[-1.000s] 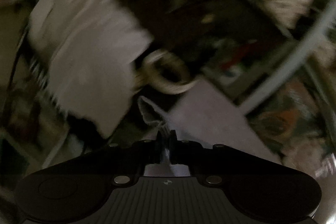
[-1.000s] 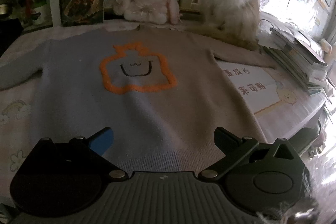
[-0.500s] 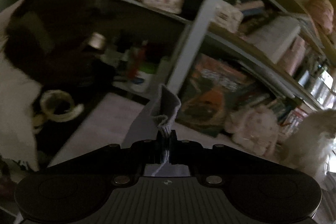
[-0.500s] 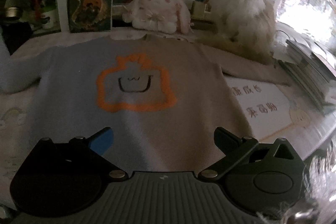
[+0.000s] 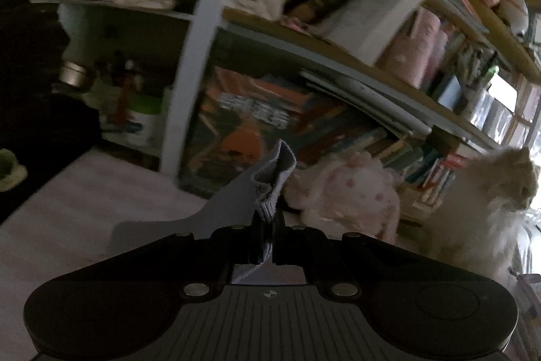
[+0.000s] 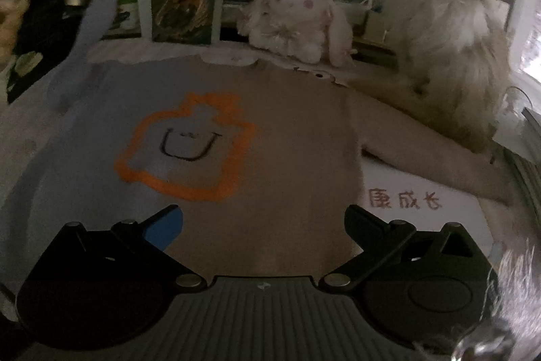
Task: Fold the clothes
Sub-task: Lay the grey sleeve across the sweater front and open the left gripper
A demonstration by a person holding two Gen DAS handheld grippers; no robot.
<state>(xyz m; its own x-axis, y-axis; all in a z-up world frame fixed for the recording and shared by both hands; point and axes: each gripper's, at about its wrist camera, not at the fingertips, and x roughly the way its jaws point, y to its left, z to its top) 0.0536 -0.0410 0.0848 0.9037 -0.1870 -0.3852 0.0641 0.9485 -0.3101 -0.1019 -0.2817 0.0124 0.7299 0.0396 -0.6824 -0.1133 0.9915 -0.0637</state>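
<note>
My left tongs [image 5: 267,235] were clamped on the ribbed cuff of the grey-blue left sleeve [image 5: 270,181], lifted clear of the pale worktop [image 5: 84,212]. My right tongs [image 6: 263,225] stood spread wide and empty above the hem of the two-tone knit sweater with the orange outline motif [image 6: 236,158], which lay flat, front up, its beige sleeve [image 6: 422,151] stretched toward the fluffy cream cat [image 6: 453,22]. I judged the knit soft, limp and light, prone to sag and stretch; firm holds were the ribbed cuffs, hem and shoulder seams. The cat touching the sleeve posed a snag risk.
</note>
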